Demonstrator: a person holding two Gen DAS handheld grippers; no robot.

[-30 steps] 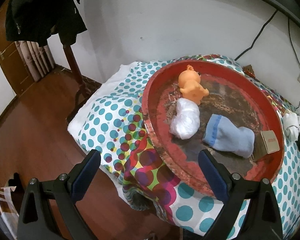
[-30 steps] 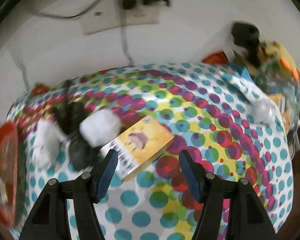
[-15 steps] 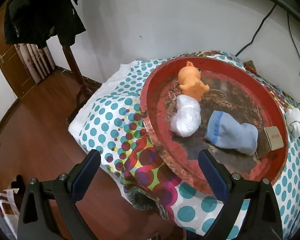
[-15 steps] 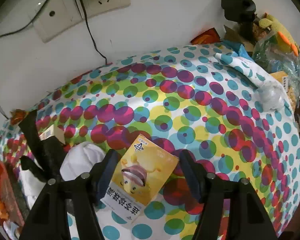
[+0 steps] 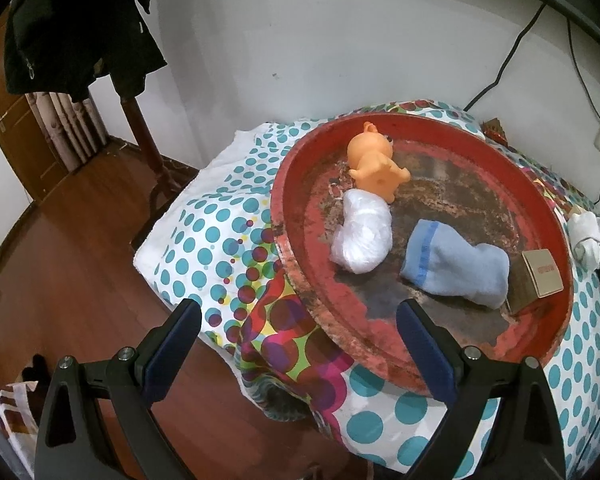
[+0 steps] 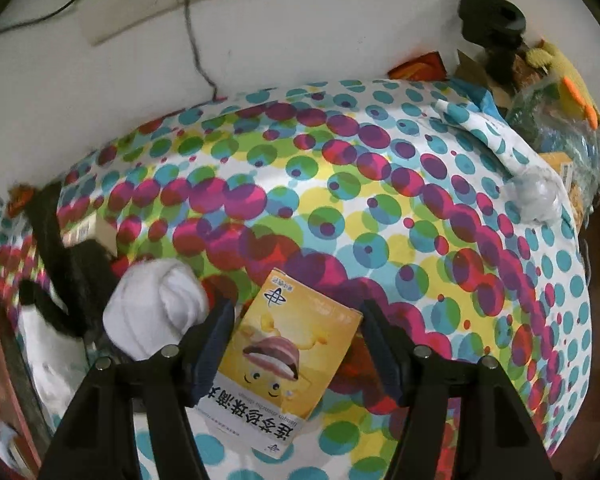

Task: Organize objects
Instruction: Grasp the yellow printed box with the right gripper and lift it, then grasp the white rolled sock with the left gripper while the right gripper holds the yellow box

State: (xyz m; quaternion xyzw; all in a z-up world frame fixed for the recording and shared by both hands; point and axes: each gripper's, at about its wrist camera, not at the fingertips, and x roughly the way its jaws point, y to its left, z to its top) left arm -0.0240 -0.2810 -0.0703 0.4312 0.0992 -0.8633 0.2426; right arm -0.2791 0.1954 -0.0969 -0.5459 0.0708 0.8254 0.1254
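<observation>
now straddling the yellow box (image 6: 288, 356), right gripper (image 6: 296, 332) stays open; red tray (image 5: 292, 240) holds blue sock (image 5: 456, 268).

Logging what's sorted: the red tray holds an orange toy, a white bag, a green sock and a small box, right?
Not quite: the sock in the red tray is light blue, as the left wrist view shows. The orange toy, white bag and small box are there.

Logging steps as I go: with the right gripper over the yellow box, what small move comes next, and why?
Probably close the right gripper on the yellow box: its open fingers already sit on either side of the box, which lies flat on the dotted cloth.
</observation>
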